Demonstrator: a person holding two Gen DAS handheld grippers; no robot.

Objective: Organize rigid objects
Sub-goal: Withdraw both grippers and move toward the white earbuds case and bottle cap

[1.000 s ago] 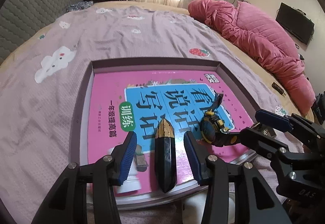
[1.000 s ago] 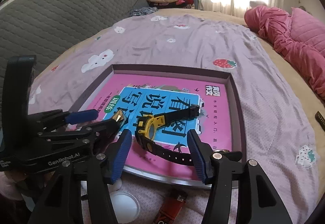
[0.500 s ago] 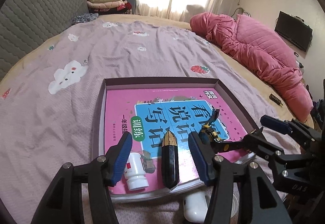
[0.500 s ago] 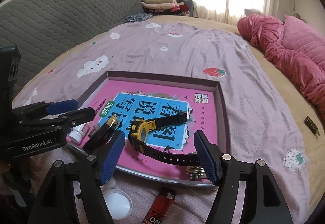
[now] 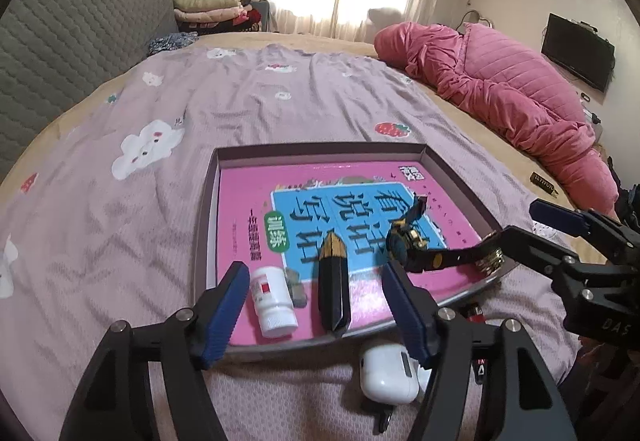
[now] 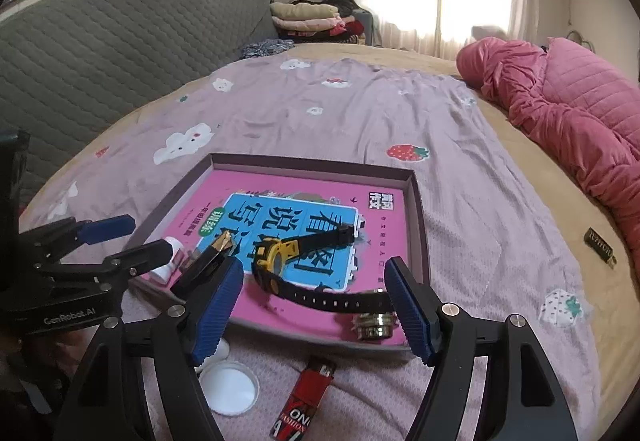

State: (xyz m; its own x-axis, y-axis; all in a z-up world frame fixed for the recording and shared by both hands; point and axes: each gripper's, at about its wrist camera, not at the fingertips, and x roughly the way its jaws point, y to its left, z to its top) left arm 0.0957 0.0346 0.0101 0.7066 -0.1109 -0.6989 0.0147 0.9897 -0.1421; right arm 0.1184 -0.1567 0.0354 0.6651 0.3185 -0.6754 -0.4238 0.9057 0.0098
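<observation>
Tray [image 5: 208, 225] on bed w/ book [image 5: 240, 201] inside; bottle [image 5: 272, 297], pen case [image 5: 334, 281], watch [image 5: 412, 241] left-to-right on book.

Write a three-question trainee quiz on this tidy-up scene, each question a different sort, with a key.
1. True or false: the watch lies inside the tray.
2. Which item is still outside the tray? A) white pill bottle B) lighter C) black and gold case
3. Fill in: the left gripper and the right gripper are both ____, holding nothing.

Key: 1 true; 2 B; 3 open (their jaws have just been opening, pads clear of the items).
</observation>
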